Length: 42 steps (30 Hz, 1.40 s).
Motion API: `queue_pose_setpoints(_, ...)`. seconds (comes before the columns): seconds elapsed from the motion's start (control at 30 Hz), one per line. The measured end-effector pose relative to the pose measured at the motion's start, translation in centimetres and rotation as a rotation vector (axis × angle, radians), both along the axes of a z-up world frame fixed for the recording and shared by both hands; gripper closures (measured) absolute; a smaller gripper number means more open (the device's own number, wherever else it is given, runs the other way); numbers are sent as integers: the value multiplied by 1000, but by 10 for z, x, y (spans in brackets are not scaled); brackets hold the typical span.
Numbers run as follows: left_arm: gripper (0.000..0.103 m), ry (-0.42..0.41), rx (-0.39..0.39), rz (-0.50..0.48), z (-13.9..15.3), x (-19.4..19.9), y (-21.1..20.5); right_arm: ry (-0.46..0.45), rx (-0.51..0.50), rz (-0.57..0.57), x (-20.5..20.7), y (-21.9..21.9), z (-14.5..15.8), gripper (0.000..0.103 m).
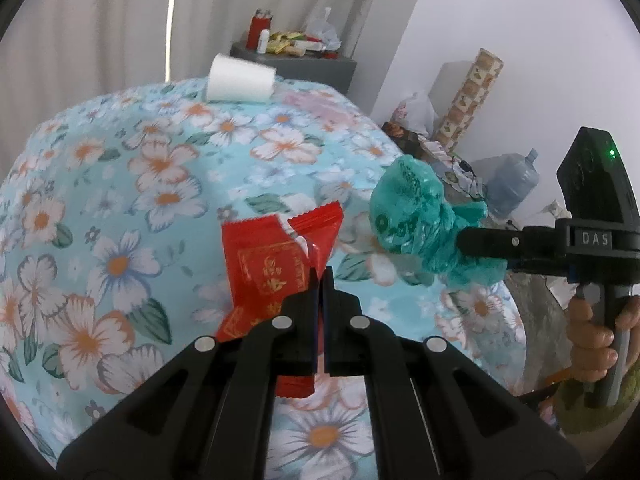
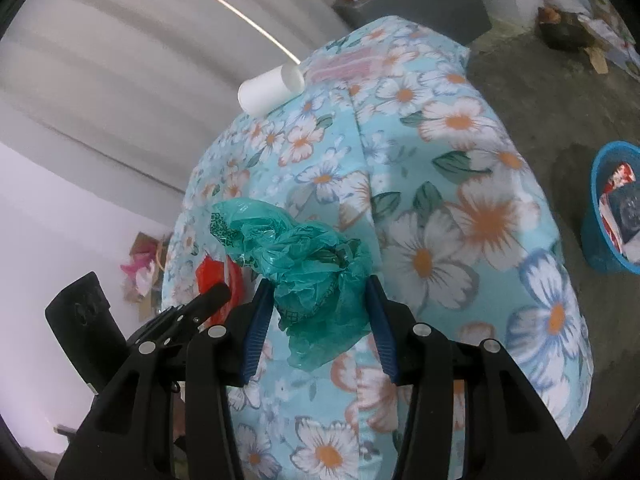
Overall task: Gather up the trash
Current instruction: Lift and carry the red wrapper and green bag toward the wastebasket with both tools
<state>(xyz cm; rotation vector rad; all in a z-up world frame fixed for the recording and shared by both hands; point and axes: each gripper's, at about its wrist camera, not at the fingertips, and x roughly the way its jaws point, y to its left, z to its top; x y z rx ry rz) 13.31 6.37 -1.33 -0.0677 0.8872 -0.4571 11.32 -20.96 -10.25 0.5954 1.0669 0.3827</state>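
My left gripper (image 1: 320, 276) is shut on a torn red snack wrapper (image 1: 276, 256) and holds it just above the floral bedspread (image 1: 120, 208). My right gripper (image 2: 316, 284) is closed on a crumpled green plastic bag (image 2: 308, 264), lifted off the bedspread (image 2: 460, 208). The same bag (image 1: 416, 220) and the right gripper (image 1: 460, 240) show at the right of the left wrist view. The red wrapper (image 2: 212, 276) peeks out behind the left gripper in the right wrist view. A white paper cup (image 1: 240, 80) lies on its side at the bed's far end; it also shows in the right wrist view (image 2: 268, 90).
A blue basket (image 2: 612, 216) with trash in it stands on the concrete floor at the right of the bed. A grey side table (image 1: 296, 64) with bottles and packets stands behind the bed. Bags, a patterned box and a water jug (image 1: 512, 184) clutter the right wall.
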Motion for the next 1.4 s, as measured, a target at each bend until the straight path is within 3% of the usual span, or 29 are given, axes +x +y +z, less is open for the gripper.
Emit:
queue_pose_setpoints(0.43, 103, -89, 36, -70, 20, -8, -33, -38, 38, -77, -26, -28, 12, 57)
queue_pose_setpoints(0.93, 103, -226, 154, -85, 44, -15, -52, -94, 55, -134, -40, -58, 32, 57)
queue_pose_setpoints(1.17, 103, -259, 120, -126, 64, -14, -69, -142, 55, -214, -54, -89, 48, 57)
queue_pose_setpoints(1.4, 103, -239, 29, -277, 83, -3, -125, -200, 40, -441, -103, -159, 62, 57)
